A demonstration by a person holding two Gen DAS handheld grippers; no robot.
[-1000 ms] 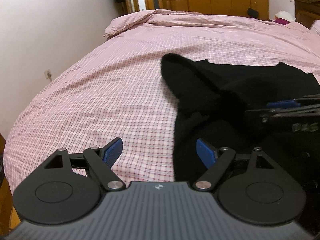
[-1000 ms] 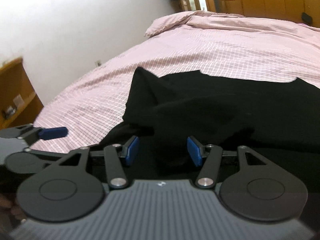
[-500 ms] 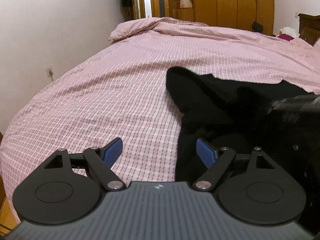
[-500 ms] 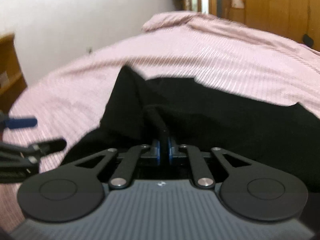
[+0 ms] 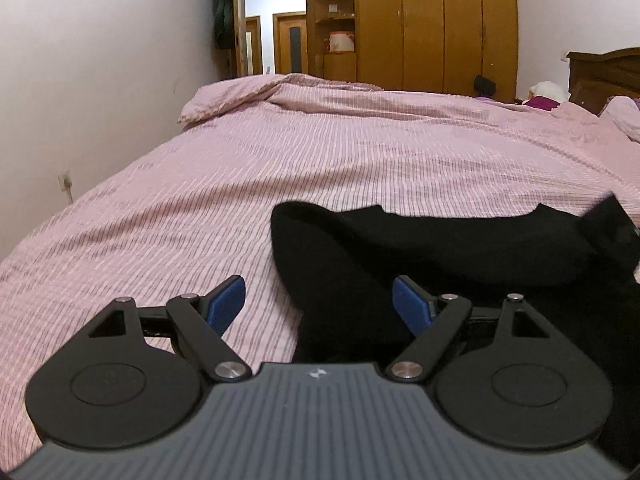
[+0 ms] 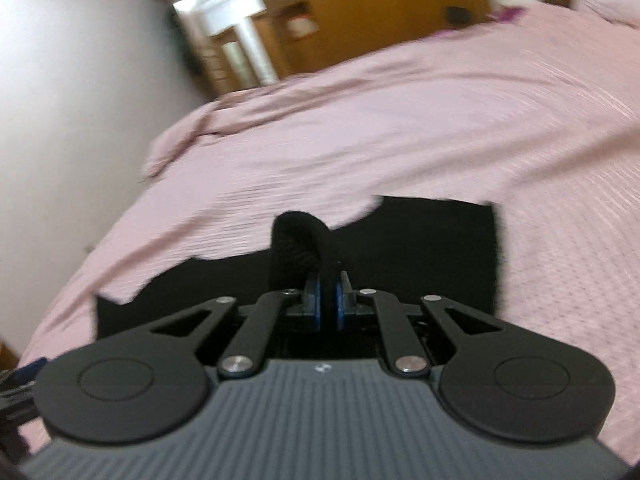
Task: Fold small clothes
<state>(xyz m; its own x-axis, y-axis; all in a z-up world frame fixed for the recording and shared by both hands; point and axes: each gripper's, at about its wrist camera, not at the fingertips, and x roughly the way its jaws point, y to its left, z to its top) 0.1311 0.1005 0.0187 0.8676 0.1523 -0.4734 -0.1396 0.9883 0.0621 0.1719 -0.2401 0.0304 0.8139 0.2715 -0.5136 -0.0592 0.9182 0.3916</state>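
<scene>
Clearly the two views disagree in sharpness: the left wrist view is crisp, the right one is smeared and tilted. From the left, the left gripper stands with its blue pads spread wide and nothing pressed between them; the left pad hangs over the pink bedspread, the right pad over the black garment. The garment lies on the near right part of the bed, its rounded edge reaching toward the middle, and it runs off the right side of the frame. This view also shows the far room sharply: a wooden wardrobe, an open doorway, a dark headboard at the right, and a wall socket low on the left wall.

From the right wrist, the right gripper is closed tight on a fold of the black garment; a loop of the cloth rises from between the pads and curls over to the left. Only this view shows the garment's straight right edge and squared corner, lying flat on the bedspread. At its lower left edge a blurred bit of blue and black shows; I cannot tell what it is. The wardrobe and doorway appear slanted and soft.
</scene>
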